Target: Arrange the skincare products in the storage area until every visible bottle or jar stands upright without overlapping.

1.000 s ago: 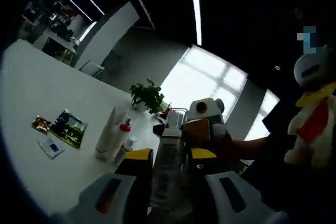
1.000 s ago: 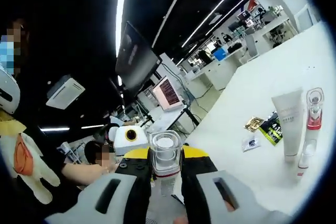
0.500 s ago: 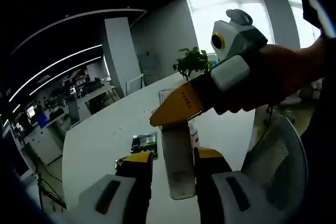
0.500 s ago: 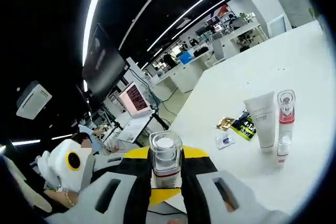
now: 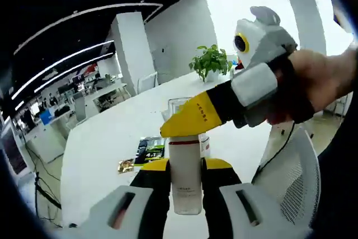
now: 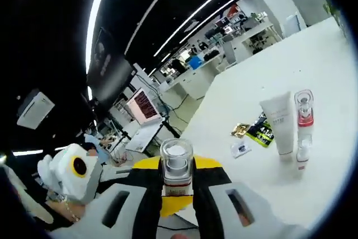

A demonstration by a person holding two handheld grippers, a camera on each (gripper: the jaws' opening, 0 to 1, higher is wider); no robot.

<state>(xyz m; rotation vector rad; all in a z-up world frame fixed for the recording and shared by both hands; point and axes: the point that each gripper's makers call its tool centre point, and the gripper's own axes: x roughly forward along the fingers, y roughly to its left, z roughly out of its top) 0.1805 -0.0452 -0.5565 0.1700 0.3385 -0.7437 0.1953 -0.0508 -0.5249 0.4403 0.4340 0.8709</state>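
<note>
both tools grip one bottle (image 5: pixel 185 177) in mid-air above the surface (image 6: pixel 313 54): left tool (image 5: pixel 185 186) low, right tool (image 6: pixel 177 186) at its cap. next, stand it beside the tube (image 6: pixel 278 122).

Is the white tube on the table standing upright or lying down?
Upright. In the right gripper view the white tube stands on its cap end on the white table, beside a slim red-collared bottle that also stands.
</note>
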